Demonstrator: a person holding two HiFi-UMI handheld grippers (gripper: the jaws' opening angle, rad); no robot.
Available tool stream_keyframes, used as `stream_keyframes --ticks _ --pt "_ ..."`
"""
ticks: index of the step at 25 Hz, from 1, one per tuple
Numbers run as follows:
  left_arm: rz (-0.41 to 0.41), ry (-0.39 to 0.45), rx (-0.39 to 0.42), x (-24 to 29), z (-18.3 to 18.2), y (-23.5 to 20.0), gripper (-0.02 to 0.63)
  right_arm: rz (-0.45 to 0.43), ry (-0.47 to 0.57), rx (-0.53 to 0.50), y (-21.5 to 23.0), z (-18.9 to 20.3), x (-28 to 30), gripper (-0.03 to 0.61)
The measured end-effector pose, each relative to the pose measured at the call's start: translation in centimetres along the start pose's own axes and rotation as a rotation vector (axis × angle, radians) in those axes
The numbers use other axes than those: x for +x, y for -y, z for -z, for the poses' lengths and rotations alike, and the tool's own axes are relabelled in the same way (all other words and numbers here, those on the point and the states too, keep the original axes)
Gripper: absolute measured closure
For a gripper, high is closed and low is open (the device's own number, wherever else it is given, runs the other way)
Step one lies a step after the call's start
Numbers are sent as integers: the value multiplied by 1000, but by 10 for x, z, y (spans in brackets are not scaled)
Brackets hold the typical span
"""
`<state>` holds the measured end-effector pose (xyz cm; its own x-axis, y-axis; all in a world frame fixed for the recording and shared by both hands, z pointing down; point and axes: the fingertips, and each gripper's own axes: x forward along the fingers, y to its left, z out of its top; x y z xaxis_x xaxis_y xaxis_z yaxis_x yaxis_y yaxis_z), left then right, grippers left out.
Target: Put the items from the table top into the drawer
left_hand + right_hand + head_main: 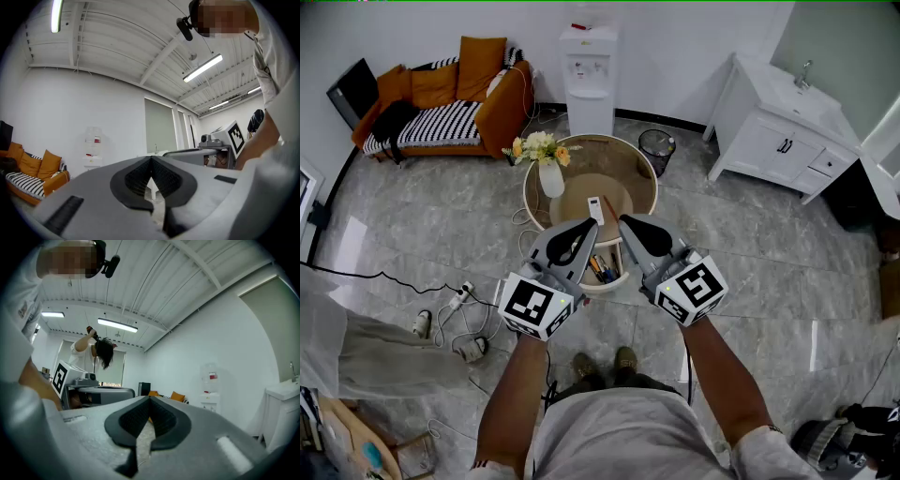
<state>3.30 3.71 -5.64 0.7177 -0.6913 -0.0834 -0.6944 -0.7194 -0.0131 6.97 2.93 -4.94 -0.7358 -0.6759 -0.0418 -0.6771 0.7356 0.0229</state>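
You hold two grippers level. The left gripper [584,228] and the right gripper [628,224] both have their jaws pressed together on nothing. One slim white remote control [594,208] lies on the round tan table [623,169]. One open white drawer [605,285] holds pens [598,268], which are half hidden and too crowded to count.

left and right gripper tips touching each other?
Apart. Head view: the table top shows in the gap between the tips of the left gripper and the right gripper.

- Your left gripper [589,225] and right gripper [626,223] are grey with black pads; their marker cubes [534,305] are black-and-white squares.
- You face an orange sofa [441,89] with a black-and-white striped seat.
- White vase [551,180], yellow flowers [539,147].
- Grey veined floor [750,244].
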Motion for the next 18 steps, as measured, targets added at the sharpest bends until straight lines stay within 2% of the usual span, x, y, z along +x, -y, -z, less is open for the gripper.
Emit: stream_keyframes --ticks 13,18 --pt "9 -2 -14 0 9 -17 614 3 2 -30 -6 6 19 578" --pt "26 -11 -7 -5 18 -32 614 34 -7 -34 -8 12 32 578"
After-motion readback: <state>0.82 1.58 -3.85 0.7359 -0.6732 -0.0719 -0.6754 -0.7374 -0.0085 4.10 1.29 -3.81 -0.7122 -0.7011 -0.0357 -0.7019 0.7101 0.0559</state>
